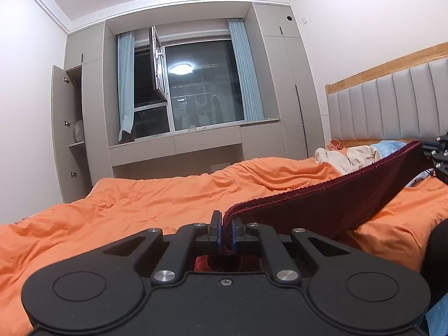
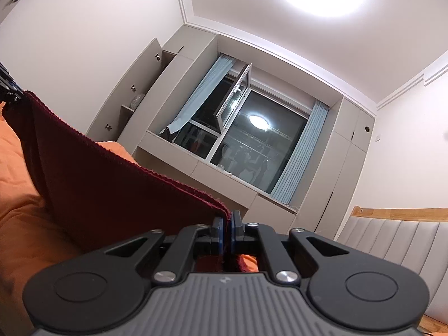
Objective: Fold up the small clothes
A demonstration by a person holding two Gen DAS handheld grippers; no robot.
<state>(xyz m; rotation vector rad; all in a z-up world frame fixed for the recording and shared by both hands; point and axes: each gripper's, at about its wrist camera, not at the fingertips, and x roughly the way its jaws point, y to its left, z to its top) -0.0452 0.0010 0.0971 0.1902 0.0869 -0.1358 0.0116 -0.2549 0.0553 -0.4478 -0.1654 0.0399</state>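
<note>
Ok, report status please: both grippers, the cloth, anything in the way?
Left hand-held gripper and right hand-held gripper shut on dark red cloth. Cloth stretched between them above orange bed cover. Nothing in the way.

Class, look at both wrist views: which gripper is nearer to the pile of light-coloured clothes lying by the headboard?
Right. The right gripper holds the dark red cloth close beside the pile of light clothes; the left gripper grips the cloth's other end, farther away.
</note>
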